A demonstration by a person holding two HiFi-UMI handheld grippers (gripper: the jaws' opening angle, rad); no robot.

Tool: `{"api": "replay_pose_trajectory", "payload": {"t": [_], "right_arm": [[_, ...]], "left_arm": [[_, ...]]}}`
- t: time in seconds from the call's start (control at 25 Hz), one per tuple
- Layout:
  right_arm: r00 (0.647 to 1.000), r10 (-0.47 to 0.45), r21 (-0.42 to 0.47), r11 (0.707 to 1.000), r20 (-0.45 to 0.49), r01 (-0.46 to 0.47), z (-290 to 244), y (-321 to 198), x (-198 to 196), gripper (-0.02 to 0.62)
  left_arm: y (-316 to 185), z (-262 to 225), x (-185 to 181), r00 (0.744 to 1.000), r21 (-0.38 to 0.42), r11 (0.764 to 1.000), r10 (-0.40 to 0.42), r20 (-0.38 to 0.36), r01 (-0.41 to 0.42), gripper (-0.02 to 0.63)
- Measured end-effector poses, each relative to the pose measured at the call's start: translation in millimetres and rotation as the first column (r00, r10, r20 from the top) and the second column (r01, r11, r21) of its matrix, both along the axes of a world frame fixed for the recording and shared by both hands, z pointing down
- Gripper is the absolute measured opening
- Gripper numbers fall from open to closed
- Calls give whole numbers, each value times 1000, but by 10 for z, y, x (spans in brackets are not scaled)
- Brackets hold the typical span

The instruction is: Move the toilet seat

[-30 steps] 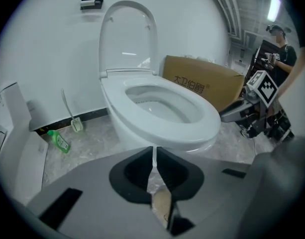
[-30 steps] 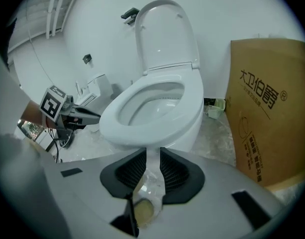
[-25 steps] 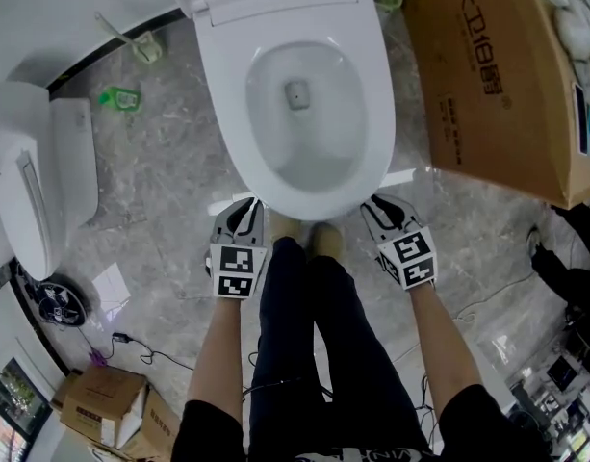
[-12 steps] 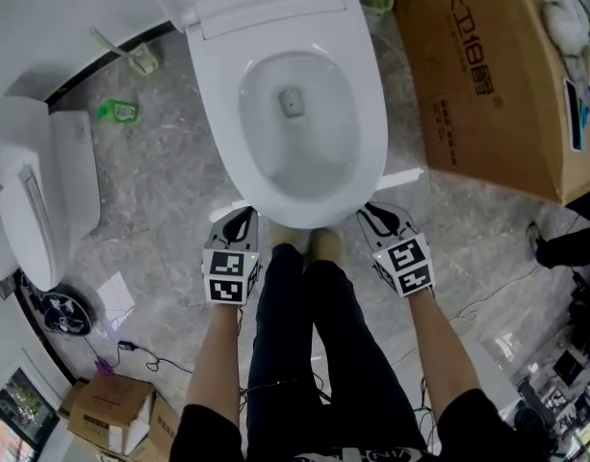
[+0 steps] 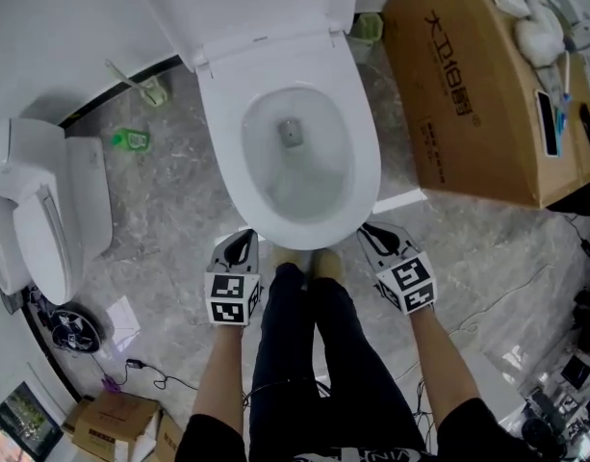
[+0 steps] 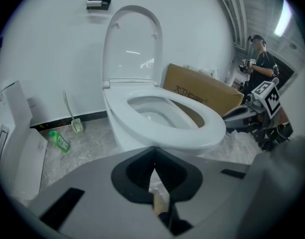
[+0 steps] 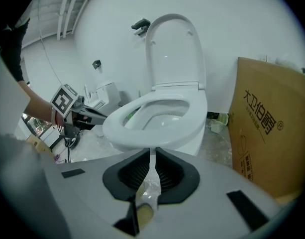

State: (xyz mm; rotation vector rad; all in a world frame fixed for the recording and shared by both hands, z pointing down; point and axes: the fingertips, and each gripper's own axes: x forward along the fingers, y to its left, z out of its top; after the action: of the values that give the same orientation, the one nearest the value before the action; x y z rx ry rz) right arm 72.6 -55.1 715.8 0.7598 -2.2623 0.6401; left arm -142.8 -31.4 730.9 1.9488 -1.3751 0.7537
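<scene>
Left hand-held gripper (image 5: 241,243) is sitting shut and empty, while right hand-held gripper (image 5: 373,233) has just been narrowing on nothing; toilet seat (image 5: 367,162) is lying ungripped just ahead.

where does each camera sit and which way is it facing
Head view: on the person's head, looking steeply down at the toilet seat; shows arms, legs, left gripper, right gripper.
Left gripper view: on the left gripper, facing the seat's front; own fingers shut.
Right gripper view: on the right gripper, facing the seat's front; own fingers have just been closing, nothing between.
Shared: both gripper views show the raised lid and cardboard box.
</scene>
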Motion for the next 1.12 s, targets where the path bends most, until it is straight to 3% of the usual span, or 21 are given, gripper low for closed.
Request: {"api": "replay_pose_trajectory", "payload": {"t": [0.32, 0.44, 0.56, 0.72, 0.92, 1.12], "right_arm": [[998, 10, 67, 998, 66, -14, -718, -183, -61, 48], [996, 27, 86, 996, 91, -35, -932, -269, -92, 45], [981, 80, 92, 991, 176, -97, -1156, -369, -116, 43], [970, 89, 134, 983, 225, -121, -1441, -519, -178, 41], [963, 61, 199, 973, 261, -115, -1816, -779, -249, 40], [967, 51, 228, 968, 249, -109, -2046, -945, -306, 35]], "left_arm": [[-235, -729, -141, 993, 99, 989, -109, -48, 113, 3], [-419, -1064, -94, 992, 169, 980, -91, -92, 106, 3], [-622, -1402, 30, 997, 249, 967, -38, -67, 54, 3], [-765, -1795, -105, 993, 321, 940, -101, -54, 113, 3], [-727, -1923, -333, 983, 309, 933, -175, -51, 182, 3], [-767, -2033, -292, 984, 297, 938, -166, -63, 178, 3]]}}
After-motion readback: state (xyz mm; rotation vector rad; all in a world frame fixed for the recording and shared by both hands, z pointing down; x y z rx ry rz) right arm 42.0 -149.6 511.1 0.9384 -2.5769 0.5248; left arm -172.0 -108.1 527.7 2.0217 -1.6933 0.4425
